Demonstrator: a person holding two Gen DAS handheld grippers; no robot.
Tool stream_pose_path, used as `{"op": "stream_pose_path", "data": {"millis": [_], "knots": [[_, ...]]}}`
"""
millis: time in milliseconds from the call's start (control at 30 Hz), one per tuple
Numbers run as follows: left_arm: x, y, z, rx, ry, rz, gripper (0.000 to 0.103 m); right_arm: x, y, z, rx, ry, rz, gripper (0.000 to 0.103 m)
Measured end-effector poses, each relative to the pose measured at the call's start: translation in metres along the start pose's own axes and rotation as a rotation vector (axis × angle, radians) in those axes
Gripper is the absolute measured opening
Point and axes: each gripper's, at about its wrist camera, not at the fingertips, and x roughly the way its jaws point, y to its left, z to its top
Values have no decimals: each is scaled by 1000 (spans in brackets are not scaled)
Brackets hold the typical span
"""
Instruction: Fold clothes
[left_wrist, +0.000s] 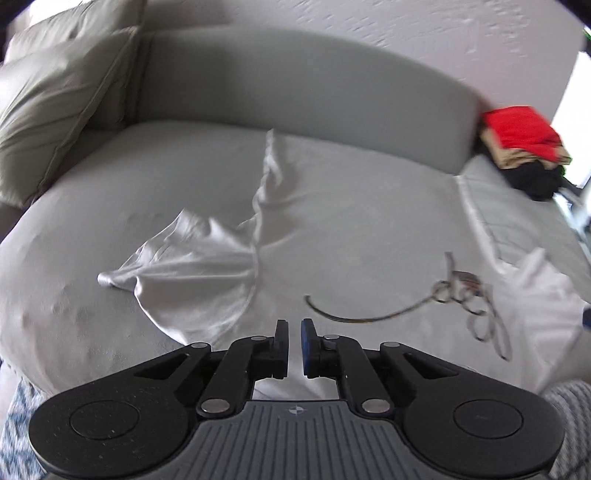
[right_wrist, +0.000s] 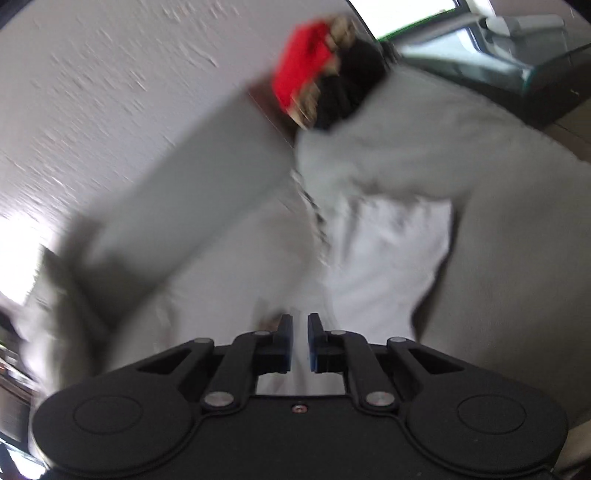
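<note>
Mid-frame, a white garment (left_wrist: 207, 266) lies rumpled on the bed (left_wrist: 74, 295), long axis running lower left to upper centre, just ahead-left of the left hand-held gripper (left_wrist: 294, 328); both it and the right hand-held gripper (right_wrist: 300, 325) stand slightly parted, holding nothing; folded stack (left_wrist: 524, 147) upper right.

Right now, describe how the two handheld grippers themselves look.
Both are alike: the left gripper and right gripper have black plastic bodies with round side discs, silver pivot pins and linkage arms. Their fingers carry blue pads. The left has a ribbed grey base plate with a small crosshair mark.
</note>
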Motion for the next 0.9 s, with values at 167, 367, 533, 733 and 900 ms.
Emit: {"op": "stream_pose_path", "data": {"millis": [167,367,533,733,900], "knots": [[40,-12,17,17,42,48,7,43,31,-15,-106,129,0,11],[85,-11,14,-10,143,133,8,74,55,-24,-232,236,-88,12],[61,7,-3,64,210,229,9,69,32,-20,-218,246,-328,1],[24,29,-16,26,168,185,8,36,13,-8,-97,215,-265,7],[7,0,-36,96,44,23,8,16,36,-40,-168,241,-130,7]]}}
